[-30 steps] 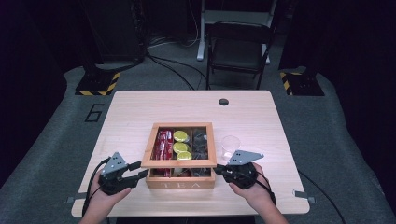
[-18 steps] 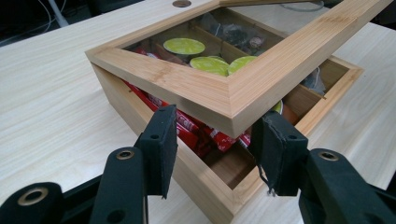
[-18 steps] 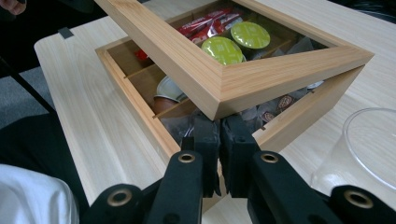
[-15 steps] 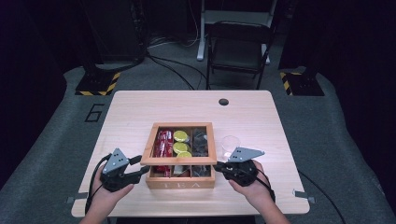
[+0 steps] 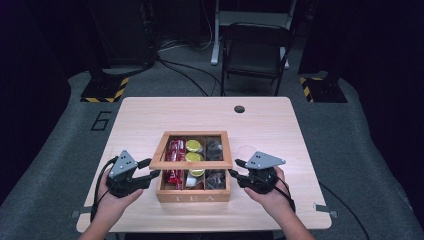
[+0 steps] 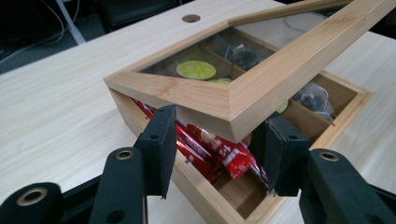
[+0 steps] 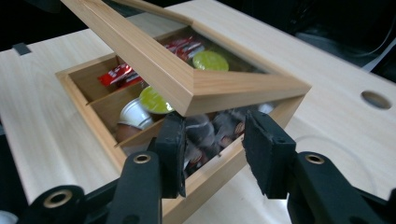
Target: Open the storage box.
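A wooden box marked TEA sits near the table's front edge. Its glass-paned lid is tilted up at the front, hinged at the back. Inside lie red packets, green-topped pods and dark tea bags. My left gripper is at the lid's front left corner, my right gripper at its front right corner. In the left gripper view the lid hangs over my open jaws. In the right gripper view the lid corner sits just above the gap.
A clear round disc lies on the table right of the box. A cable hole is at the far side. A dark chair stands beyond the table. Cables trail from both grippers toward the front edge.
The lid's front edge has risen a little off the box. Both grippers have edged inward and up at its front corners.
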`<state>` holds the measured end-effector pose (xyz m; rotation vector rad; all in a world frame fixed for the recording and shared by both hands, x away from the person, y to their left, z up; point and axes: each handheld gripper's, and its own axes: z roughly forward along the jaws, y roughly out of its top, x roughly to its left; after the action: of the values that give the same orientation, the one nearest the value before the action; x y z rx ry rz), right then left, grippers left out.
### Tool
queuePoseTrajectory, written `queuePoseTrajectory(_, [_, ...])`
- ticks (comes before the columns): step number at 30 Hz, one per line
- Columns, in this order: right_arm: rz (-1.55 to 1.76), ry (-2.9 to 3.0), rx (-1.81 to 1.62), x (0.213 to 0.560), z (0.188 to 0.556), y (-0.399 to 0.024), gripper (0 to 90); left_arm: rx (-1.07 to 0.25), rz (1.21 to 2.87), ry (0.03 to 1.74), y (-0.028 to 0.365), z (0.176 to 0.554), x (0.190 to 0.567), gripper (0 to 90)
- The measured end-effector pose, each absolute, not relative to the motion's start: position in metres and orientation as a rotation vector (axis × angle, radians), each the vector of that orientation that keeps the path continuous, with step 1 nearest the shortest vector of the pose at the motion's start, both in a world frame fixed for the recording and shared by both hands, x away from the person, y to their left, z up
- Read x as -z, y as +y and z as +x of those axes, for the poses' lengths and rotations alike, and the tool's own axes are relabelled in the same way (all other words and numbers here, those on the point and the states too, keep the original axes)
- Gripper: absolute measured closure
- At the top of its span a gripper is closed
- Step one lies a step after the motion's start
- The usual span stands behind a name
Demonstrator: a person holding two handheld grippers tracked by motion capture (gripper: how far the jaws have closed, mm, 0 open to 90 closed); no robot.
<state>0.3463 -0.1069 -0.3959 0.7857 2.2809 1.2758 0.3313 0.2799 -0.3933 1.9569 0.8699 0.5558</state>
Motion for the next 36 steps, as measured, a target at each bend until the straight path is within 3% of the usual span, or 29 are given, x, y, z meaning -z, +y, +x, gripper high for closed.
queuePoseTrajectory(36, [0.782,2.219,-1.293,0.356,0.377,-0.094,60.1,-0.583,1.929,0.854,0.279,0.363,0.355,52.1])
